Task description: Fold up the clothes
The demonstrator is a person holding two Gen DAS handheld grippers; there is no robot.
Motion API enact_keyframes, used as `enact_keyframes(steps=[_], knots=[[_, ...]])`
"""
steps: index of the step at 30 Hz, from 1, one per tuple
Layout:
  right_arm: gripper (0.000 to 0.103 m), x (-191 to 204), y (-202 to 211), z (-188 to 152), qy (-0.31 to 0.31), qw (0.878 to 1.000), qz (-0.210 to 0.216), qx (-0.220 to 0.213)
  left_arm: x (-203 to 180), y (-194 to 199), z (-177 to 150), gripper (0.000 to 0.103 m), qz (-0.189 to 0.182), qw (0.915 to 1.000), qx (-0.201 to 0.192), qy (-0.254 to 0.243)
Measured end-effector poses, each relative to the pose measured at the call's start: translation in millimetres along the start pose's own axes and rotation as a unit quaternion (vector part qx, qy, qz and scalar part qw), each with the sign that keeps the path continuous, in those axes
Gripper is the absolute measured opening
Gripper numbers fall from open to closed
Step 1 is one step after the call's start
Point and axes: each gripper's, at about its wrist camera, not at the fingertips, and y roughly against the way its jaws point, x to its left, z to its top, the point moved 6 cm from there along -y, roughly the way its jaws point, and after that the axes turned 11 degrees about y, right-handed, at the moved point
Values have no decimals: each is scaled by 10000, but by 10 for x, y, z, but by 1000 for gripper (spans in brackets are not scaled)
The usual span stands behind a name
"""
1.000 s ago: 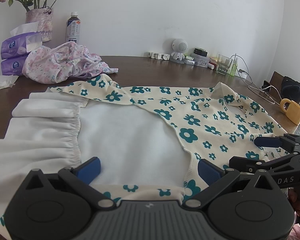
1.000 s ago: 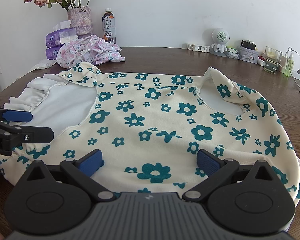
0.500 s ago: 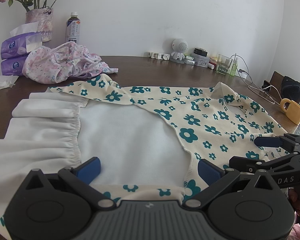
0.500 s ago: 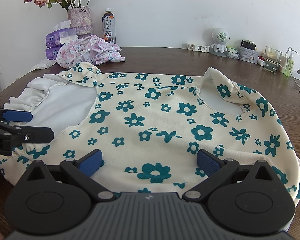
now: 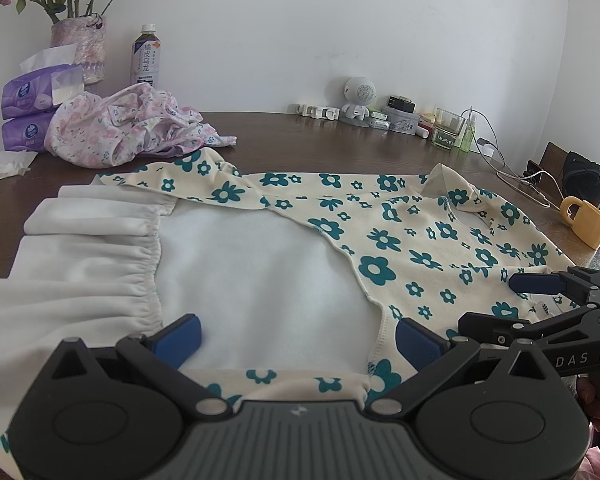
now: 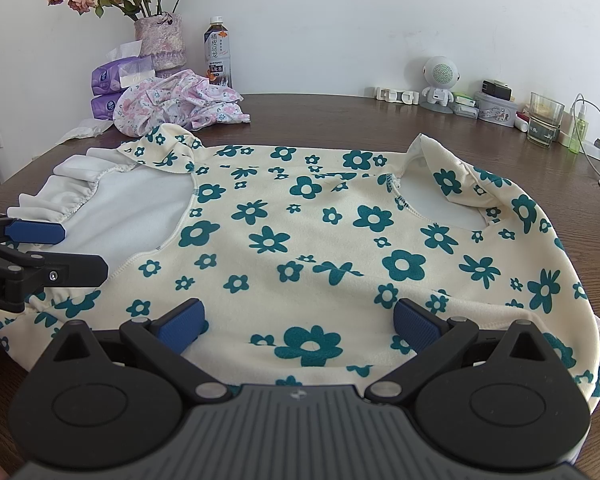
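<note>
Comparing the present views with those of a second ago, no shift is found: the flowered garment (image 6: 300, 240), cream with teal blossoms, is spread just as it was on the brown table (image 6: 320, 120), and both claws are parked at its near hem exactly as before. From this stillness it is judged that the spreading is done and the first fold is not yet begun; a pause before the grasp seems likely. The left gripper (image 5: 296, 332) is held wide, its blue pads on either side of the white lining (image 5: 260, 272) that is exposed beside the gathered white ruffle (image 5: 84, 256), with the hem lying just under and between the jaws. The right gripper (image 6: 296, 320) is likewise spread wide and empty, the printed cloth being straddled at the near edge; whether the pads touch the fabric cannot be told. Relative to the garment, a crumpled pink floral piece (image 6: 180, 104) is seen beyond its far left corner, well apart from both claws, and is presumably still to be folded.
</note>
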Motion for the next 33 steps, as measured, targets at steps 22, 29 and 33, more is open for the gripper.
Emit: enact_keyframes(steps=[22,29,33], knots=[[102,0,-1,1,1,10000,-2,2,6,3,3,103,-9,10000,1,4],[102,-1,-1,4,-2,10000,-12,4,3,-2,0,103,5,10000,8,-9],[102,5,-5,6,7,10000,-23,8,-7,-6,-3,103,42,10000,21,-49]])
